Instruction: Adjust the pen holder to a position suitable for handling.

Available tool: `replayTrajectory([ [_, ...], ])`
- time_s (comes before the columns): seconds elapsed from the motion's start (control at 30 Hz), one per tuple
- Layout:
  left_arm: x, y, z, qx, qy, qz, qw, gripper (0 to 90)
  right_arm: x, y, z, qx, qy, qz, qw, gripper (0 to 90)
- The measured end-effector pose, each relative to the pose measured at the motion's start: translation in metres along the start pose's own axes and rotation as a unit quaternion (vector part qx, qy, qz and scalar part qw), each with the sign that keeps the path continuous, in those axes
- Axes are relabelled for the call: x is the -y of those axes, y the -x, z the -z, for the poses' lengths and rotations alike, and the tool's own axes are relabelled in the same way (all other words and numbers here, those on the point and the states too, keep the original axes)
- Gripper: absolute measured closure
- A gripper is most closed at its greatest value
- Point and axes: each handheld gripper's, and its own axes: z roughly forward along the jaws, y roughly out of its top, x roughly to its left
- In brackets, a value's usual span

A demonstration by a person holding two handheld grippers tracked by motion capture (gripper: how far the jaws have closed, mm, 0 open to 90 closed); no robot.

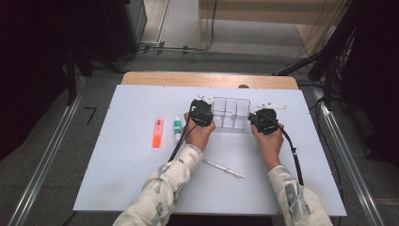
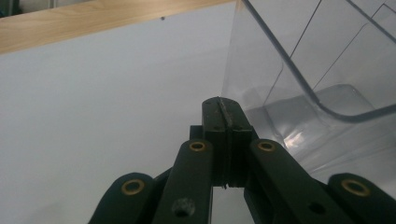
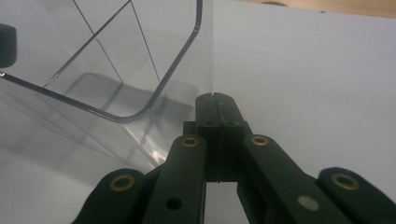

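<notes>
Nearest the bottom of the high view, one clear pen (image 1: 224, 168) is seen on the white table (image 1: 122, 183). Above it, two grippers are held at mid-frame: the left gripper (image 1: 201, 113) and right gripper (image 1: 264, 120), each with jaws pressed together on nothing, flanking one clear three-compartment organiser (image 1: 230, 113). At centre left, one orange highlighter (image 1: 157, 132) and one green-capped marker (image 1: 177, 129) are laid.

Both forearms, in pale patterned sleeves, reach forward side by side, each hand wrapped around the back of its tool. The left tool (image 1: 201, 113) and the right tool (image 1: 265, 121) point away from the person, level with each other and apart. In each gripper view the two black jaws are pressed together, no gap between them.
</notes>
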Motion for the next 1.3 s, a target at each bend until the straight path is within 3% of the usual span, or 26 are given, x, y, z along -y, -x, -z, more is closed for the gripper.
replayTrajectory([
  [0.3, 0.023, -0.030, 0.026, -0.013, 0.001, 0.017, 0.9998, 90.0, 0.003, -0.044, -0.001, -0.017, -0.002, 0.025, 0.9995, 88.0],
  [0.47, 0.025, -0.030, 0.027, -0.016, 0.004, 0.015, 0.9997, 90.0, 0.002, -0.047, -0.002, -0.017, -0.002, 0.027, 0.9995, 87.9],
  [0.6, 0.025, -0.027, 0.027, -0.031, 0.009, 0.010, 0.9994, 90.0, 0.002, -0.048, -0.001, -0.013, 0.003, 0.033, 0.9994, 87.6],
  [0.87, 0.028, -0.043, 0.047, -0.052, 0.037, 0.024, 0.9977, 69.5, 0.006, -0.033, 0.003, 0.009, 0.006, 0.025, 0.9996, 74.7],
  [1.17, 0.052, -0.082, 0.075, -0.063, 0.053, 0.053, 0.9952, 61.3, 0.027, -0.011, 0.030, 0.012, 0.007, 0.022, 0.9997, 66.8],
  [1.3, 0.066, -0.098, 0.088, -0.076, 0.059, 0.064, 0.9932, 46.1, 0.035, -0.002, 0.041, 0.015, 0.007, 0.022, 0.9996, 57.3],
])
